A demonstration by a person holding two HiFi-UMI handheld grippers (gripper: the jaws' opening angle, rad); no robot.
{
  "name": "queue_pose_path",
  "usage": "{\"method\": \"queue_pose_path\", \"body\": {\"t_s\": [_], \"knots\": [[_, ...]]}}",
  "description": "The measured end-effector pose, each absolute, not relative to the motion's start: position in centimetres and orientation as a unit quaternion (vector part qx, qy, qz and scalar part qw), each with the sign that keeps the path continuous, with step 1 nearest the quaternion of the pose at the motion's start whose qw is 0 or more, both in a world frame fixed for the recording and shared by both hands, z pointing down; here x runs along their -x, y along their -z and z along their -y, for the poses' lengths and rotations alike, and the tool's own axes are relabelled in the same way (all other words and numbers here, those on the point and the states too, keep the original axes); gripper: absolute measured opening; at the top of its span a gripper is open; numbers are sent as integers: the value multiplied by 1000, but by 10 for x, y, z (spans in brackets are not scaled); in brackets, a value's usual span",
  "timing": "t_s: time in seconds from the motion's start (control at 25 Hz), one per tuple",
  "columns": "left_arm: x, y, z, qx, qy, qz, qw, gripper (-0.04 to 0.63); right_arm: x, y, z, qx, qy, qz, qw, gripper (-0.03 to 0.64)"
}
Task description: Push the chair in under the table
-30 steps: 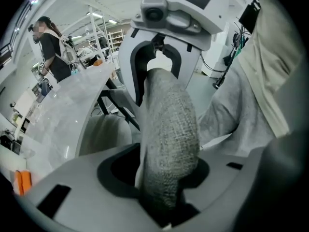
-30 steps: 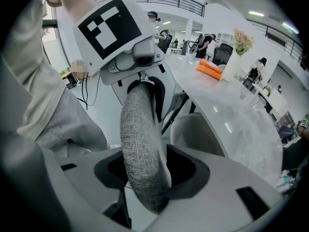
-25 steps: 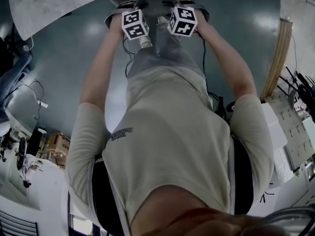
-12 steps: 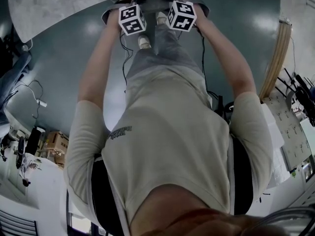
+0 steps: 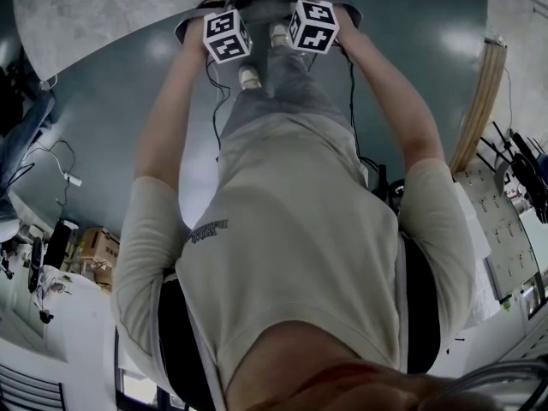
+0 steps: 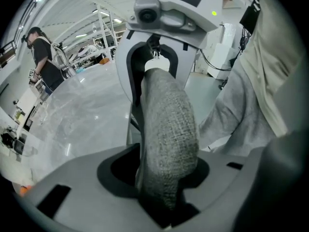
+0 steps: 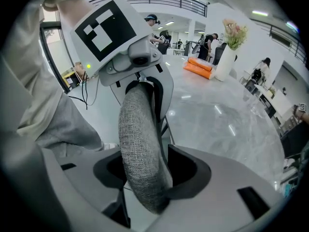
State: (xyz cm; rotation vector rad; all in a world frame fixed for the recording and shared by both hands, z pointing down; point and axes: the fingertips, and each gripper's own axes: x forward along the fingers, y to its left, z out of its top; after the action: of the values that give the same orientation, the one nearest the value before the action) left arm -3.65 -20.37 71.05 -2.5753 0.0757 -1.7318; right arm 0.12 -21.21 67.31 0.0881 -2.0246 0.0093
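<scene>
A: There's the left gripper clamped on the chair's grey fabric top edge, the table just beyond it!
B: And the right gripper beside it straddles the same edge, jaws opening, fabric touching one jaw only.

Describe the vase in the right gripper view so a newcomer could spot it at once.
Start from the big pale marble table beyond the grey fabric backrest. Towards its far side stands a white vase holding flowers, upright and taller than the flat orange items beside it.
</scene>
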Motion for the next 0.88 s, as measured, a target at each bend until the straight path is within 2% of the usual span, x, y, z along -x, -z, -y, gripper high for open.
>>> {"method": "queue_pose_path", "body": {"t_s": [0.88], "knots": [[41, -711, 199, 828, 560, -22, 6, 173, 3, -675, 208, -7, -8, 847, 531, 219]]}}
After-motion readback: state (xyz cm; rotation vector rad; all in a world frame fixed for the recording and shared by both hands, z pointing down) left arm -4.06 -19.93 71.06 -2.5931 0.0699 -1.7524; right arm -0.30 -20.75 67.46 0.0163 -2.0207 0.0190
